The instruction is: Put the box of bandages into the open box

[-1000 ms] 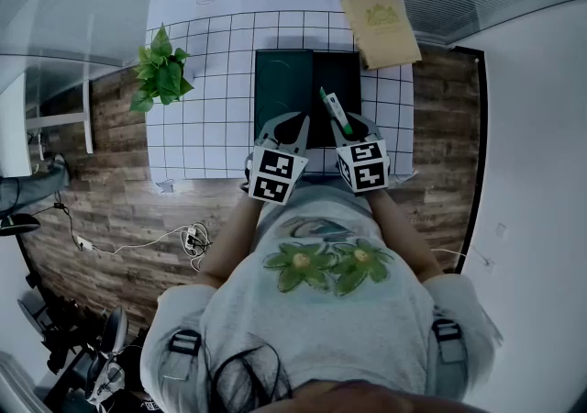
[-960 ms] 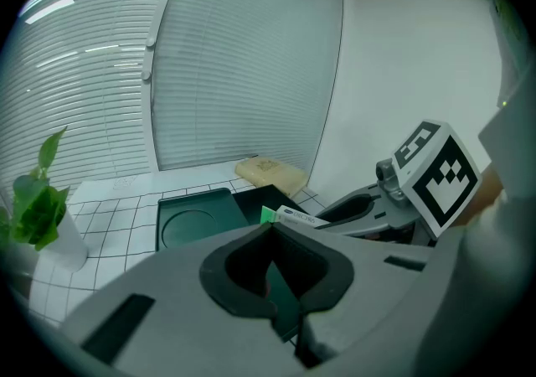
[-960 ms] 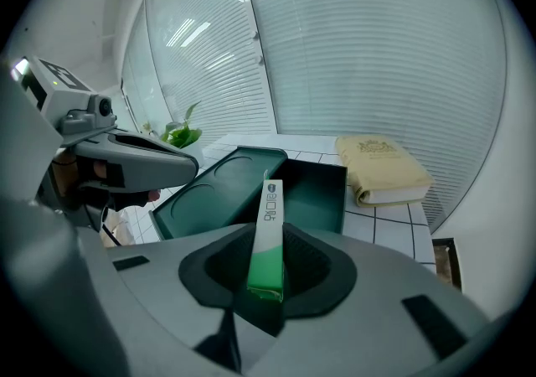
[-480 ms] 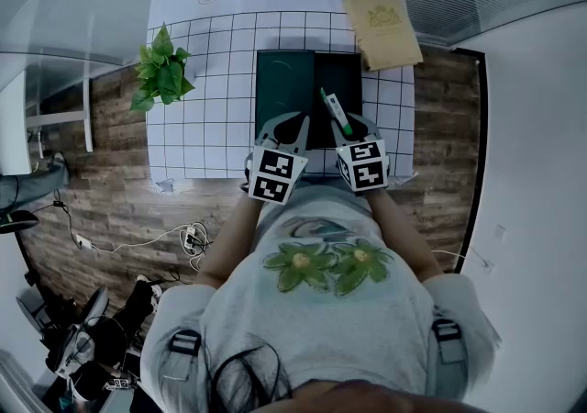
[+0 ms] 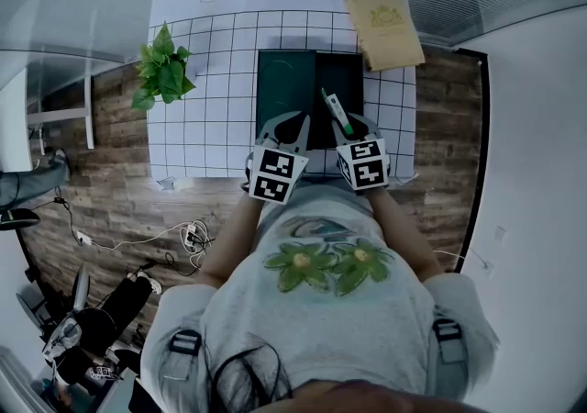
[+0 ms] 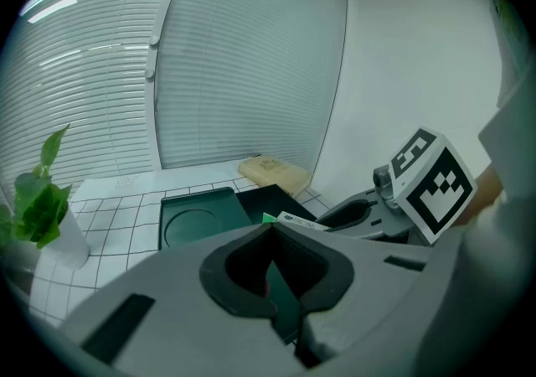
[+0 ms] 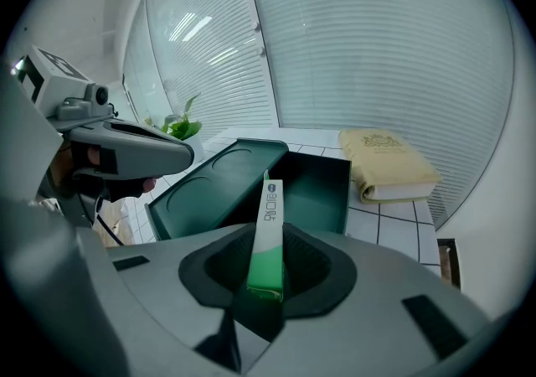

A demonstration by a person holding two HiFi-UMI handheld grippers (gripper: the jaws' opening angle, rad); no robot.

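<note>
The dark green open box (image 5: 337,94) lies on the gridded table (image 5: 197,127), with its lid (image 5: 282,85) flat beside it on the left. My right gripper (image 5: 343,131) is shut on the white-and-green box of bandages (image 5: 333,110) and holds it over the open box's near edge. In the right gripper view the bandage box (image 7: 270,229) stands on edge between the jaws and points at the open box (image 7: 322,187). My left gripper (image 5: 293,125) hovers over the lid's near edge. Its jaws (image 6: 268,229) meet at the tips with nothing between them.
A potted plant (image 5: 163,72) stands at the table's left. A tan book (image 5: 383,27) lies at the far right corner, just beyond the open box. Cables (image 5: 188,239) lie on the wood floor left of the person. Window blinds back the table.
Both grippers and the bandage box have held still. Only dark equipment on the floor at the lower left has shifted.
</note>
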